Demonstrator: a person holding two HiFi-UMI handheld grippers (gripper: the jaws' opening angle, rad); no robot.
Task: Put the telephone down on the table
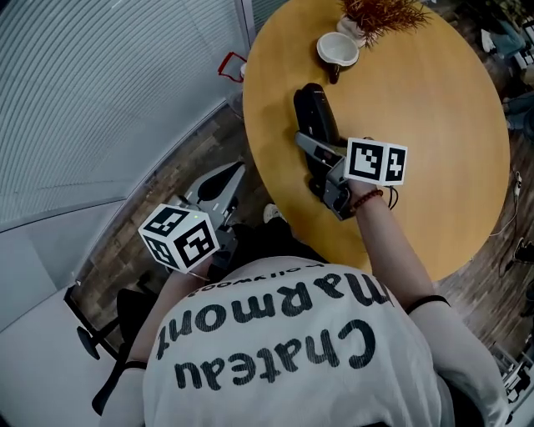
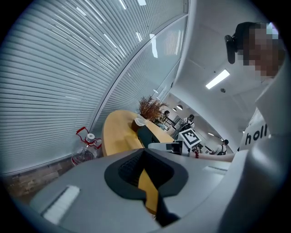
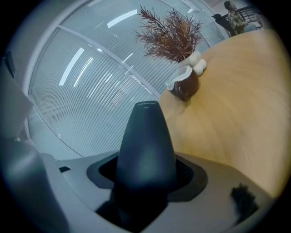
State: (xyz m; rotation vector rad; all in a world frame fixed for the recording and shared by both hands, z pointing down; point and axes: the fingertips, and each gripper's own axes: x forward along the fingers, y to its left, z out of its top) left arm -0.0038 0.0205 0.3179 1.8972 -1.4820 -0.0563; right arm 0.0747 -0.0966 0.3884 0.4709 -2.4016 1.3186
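The black telephone handset (image 1: 315,123) is over the round wooden table (image 1: 434,142), pointing toward its far edge. My right gripper (image 1: 322,167) is shut on the handset's near end. In the right gripper view the dark handset (image 3: 145,141) fills the notch between the jaws of the right gripper (image 3: 145,182). I cannot tell whether it touches the tabletop. My left gripper (image 1: 219,188) is off the table at the lower left, above the floor. It (image 2: 145,178) is shut and holds nothing, and the handset (image 2: 147,135) shows far ahead of it.
A brown-and-white cup (image 1: 337,50) and a dried plant (image 1: 380,12) stand at the table's far edge, just beyond the handset. A water jug with a red handle (image 2: 86,148) sits on the floor by the blinds. A chair base (image 1: 100,338) lies at the lower left.
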